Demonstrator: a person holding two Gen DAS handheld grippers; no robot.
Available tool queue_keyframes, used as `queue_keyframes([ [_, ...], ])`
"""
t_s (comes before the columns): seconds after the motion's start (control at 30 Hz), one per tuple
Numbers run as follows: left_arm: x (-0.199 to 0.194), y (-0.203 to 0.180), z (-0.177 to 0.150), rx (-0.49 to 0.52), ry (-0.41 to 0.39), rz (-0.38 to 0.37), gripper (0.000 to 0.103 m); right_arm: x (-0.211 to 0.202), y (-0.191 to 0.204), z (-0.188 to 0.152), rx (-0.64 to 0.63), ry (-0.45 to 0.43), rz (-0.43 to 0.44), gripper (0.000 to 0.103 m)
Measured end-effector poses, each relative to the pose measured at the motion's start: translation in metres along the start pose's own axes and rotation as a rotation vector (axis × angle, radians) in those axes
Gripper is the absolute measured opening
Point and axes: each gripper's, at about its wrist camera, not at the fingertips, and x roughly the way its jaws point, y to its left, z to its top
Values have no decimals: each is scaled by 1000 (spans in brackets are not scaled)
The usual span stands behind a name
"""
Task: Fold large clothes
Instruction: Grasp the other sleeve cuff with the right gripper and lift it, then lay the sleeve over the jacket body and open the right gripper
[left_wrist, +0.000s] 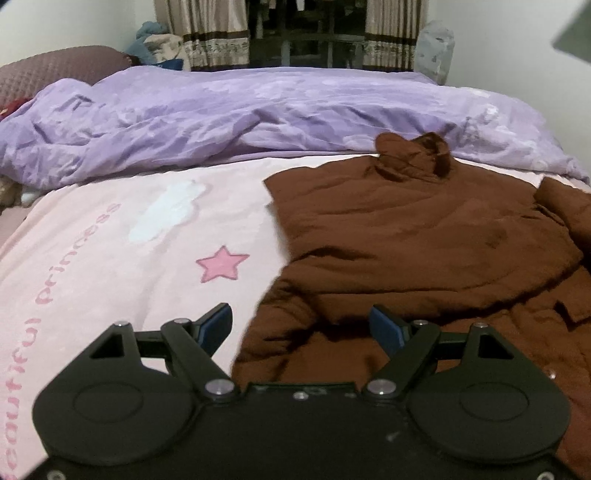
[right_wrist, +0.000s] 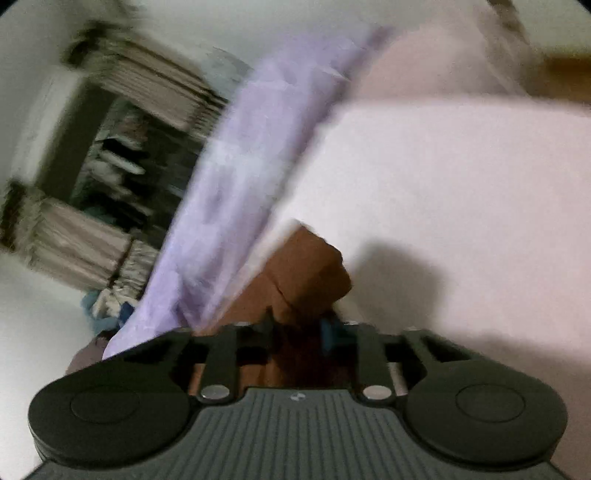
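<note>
A large brown padded jacket (left_wrist: 424, 236) lies on the pink bed sheet (left_wrist: 110, 251), collar toward the far side, with one side folded over its body. My left gripper (left_wrist: 301, 325) is open and empty, hovering over the jacket's near left edge. In the blurred, tilted right wrist view, my right gripper (right_wrist: 295, 328) is shut on a part of the brown jacket (right_wrist: 306, 266), which sticks up between the fingers above the sheet (right_wrist: 443, 184).
A crumpled purple duvet (left_wrist: 221, 114) lies across the far side of the bed and shows in the right wrist view (right_wrist: 236, 155). A maroon pillow (left_wrist: 55, 70) is at far left. Curtains and a dark window (left_wrist: 295, 33) stand behind the bed.
</note>
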Motion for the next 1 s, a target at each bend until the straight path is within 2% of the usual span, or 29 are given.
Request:
queue_keyframes([
  [0.1, 5, 12, 4, -28, -4, 2, 83, -12, 71, -14, -235, -51, 68, 18],
  [0.23, 17, 21, 12, -60, -4, 51, 83, -17, 176, -67, -483, -66, 173, 16],
  [0.33, 27, 24, 17, -79, 2, 64, 83, -8, 237, -119, -578, -63, 186, 16],
  [0.43, 35, 25, 18, -90, 7, 50, 83, 10, 271, -182, -633, -49, 217, 16],
  [0.53, 41, 22, 16, -81, 7, 46, 83, 28, 276, -236, -634, 16, 234, 15],
  [0.67, 49, 19, 10, -68, 14, 40, 83, 61, 259, -294, -600, 99, 161, 15],
  [0.73, 53, 19, 8, -68, 18, 38, 84, 57, 249, -315, -611, 136, 141, 15],
  [0.77, 54, 19, 6, -66, 19, 35, 84, 71, 245, -318, -611, 164, 124, 16],
  [0.83, 56, 20, 4, -65, 25, 32, 83, 69, 242, -331, -644, 190, 82, 16],
  [1.0, 60, 25, 2, -104, 37, 21, 86, 71, 245, -336, -667, 209, 64, 17],
])
